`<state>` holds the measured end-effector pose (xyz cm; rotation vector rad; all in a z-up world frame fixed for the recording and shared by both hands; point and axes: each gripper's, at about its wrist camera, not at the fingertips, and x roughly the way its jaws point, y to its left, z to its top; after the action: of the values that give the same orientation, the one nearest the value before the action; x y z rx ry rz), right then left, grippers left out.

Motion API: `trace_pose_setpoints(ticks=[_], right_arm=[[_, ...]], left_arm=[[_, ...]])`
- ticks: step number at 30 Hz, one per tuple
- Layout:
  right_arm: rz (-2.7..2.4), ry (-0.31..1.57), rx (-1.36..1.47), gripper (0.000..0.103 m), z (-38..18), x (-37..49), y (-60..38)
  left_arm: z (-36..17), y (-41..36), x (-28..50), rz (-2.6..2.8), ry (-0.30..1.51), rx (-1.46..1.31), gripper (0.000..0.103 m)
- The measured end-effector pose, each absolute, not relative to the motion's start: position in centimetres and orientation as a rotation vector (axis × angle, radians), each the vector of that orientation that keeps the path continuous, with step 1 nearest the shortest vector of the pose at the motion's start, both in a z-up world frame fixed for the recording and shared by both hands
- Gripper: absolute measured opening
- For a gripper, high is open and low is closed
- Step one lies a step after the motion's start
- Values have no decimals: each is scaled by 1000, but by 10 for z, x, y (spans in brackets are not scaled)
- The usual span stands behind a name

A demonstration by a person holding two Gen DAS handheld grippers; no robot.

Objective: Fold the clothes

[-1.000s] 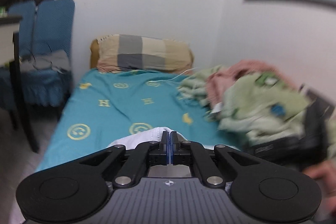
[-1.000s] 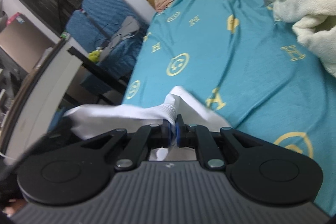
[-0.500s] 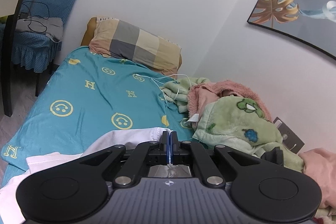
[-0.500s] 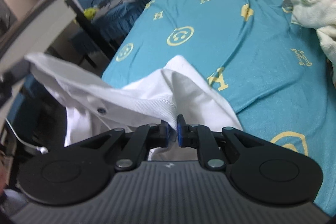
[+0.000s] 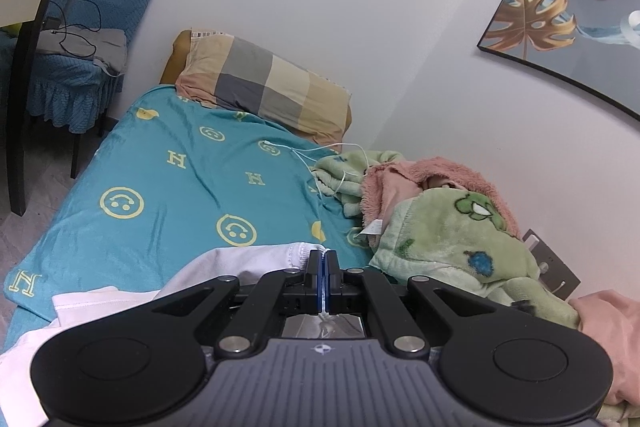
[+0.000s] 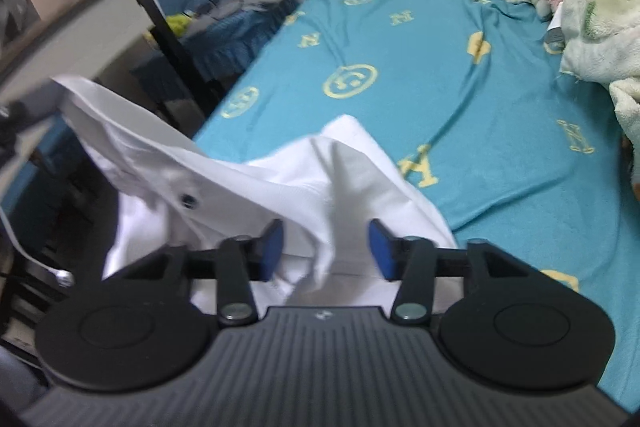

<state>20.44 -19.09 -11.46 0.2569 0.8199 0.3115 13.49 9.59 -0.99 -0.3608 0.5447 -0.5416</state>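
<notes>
Left gripper (image 5: 322, 259), low over the near end of the bed and aimed toward 12 o'clock at the pillow: jaws pressed together on a ribbed white hem of the white shirt (image 5: 248, 263), a thin strip of fabric pinched between the blue pads. Shirt cloth trailing away to 8 o'clock, draped over the bed edge.

Right gripper (image 6: 326, 249), tilted down over the bed's near corner, pointed roughly toward 1 o'clock: jaws spread wide, blue pads (image 6: 272, 247) well apart. A loose ridge of the white shirt (image 6: 280, 179) standing in the gap (touching either pad or not, cannot tell). Shirt heaped just ahead of the fingers, one part lifted up toward 10 o'clock, a dark button (image 6: 187, 200) showing at 10 o'clock from the gap; the far fold lying flat on the teal bedsheet (image 6: 460, 75).

Farther out, in the left view: teal bedsheet (image 5: 168, 187) with yellow smiley faces and letters, checked pillow (image 5: 264, 87) at 12 o'clock against the wall, white cable (image 5: 320, 151) running from the sheet toward a heap of green and pink fleece blankets (image 5: 448, 235) at 2 o'clock. Blue covered chairs (image 5: 92, 27) at 10 o'clock, framed leaf picture (image 5: 560, 15) on the wall at 1 o'clock.
</notes>
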Motion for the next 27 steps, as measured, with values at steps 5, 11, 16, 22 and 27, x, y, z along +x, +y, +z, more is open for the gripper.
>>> trace_pose_setpoints(ticks=[5,11,16,22,27], right_arm=[[304,740,382,8,-103,202,-205],[349,640,525,8,-80,190,-223],[388,642,584,8,-77,186,-225],[446,618,635,8,-69,178,-224],[467,597,649,8,-63,170,-225]], left_arm=[[-20,87,138,-484,569,-300,2],[-38,72,143,-421,632,-246,22],[-55,65,148,-365,670,-271,46],[-74,62,156,-281,704,-347,54],[-87,72,160,-203,710,-466,54]])
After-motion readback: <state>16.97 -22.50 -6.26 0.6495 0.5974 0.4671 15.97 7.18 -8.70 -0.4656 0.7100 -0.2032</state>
